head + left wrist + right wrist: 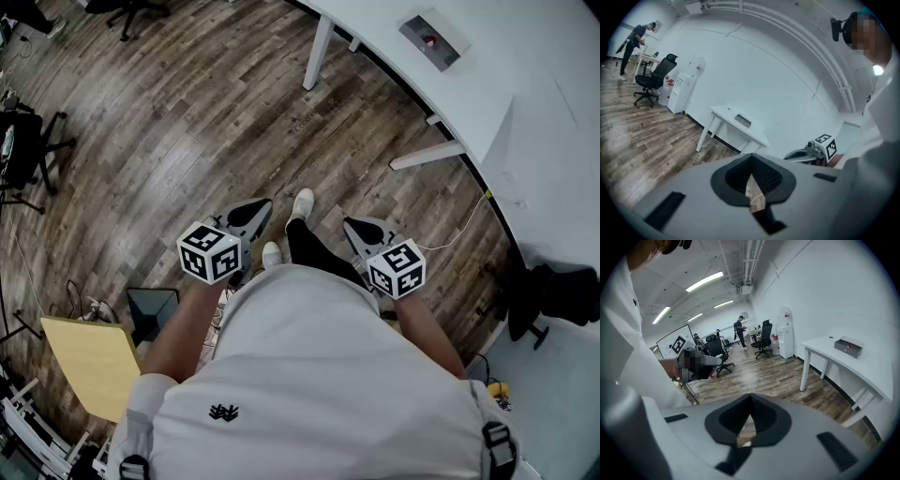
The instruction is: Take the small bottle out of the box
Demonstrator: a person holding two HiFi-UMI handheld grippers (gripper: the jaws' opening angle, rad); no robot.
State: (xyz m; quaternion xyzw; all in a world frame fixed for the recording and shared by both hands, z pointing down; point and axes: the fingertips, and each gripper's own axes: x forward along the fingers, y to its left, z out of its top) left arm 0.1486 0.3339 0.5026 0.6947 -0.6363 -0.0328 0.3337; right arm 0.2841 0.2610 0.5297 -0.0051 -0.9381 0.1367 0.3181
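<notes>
Left gripper [249,216] and right gripper [364,232] are held close to the torso over the wood floor [187,141], both with jaws together and nothing between them. The box [433,39] sits on the white table [534,94], well apart from both grippers. A red spot shows inside it; the bottle is too small to tell.

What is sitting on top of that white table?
A small grey box with a red spot sits on the white table. What the box holds cannot be made out from here; no bottle shows.
</notes>
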